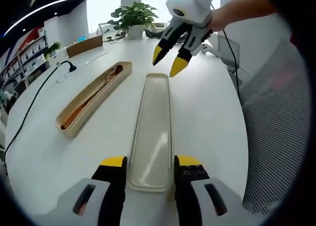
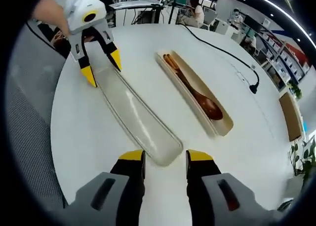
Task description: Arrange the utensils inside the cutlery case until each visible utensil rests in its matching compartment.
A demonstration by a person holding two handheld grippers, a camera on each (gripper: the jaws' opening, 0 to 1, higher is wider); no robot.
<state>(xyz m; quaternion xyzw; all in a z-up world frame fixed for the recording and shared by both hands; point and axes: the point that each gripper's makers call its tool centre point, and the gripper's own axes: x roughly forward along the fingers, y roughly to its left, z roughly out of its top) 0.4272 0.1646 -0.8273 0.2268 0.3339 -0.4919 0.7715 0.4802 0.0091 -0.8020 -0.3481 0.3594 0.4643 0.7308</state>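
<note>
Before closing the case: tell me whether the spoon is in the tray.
In. The wooden spoon lies lengthwise inside the open tray, below its rim. The lid lies separately beside it on the table, between both open grippers.

light: bright, ceiling strips, window glow | shadows: soft | glare: mild on table (image 1: 212,107) | edges: fisheye-warped, blurred

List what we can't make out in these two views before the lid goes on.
- Utensils under the wooden spoon in the case: stacked together, count and type unclear in both views.
- Lid near end: partly hidden behind the left gripper in the left gripper view.
- Lid's other end: whether the right gripper touches it is unclear in the right gripper view.
</note>
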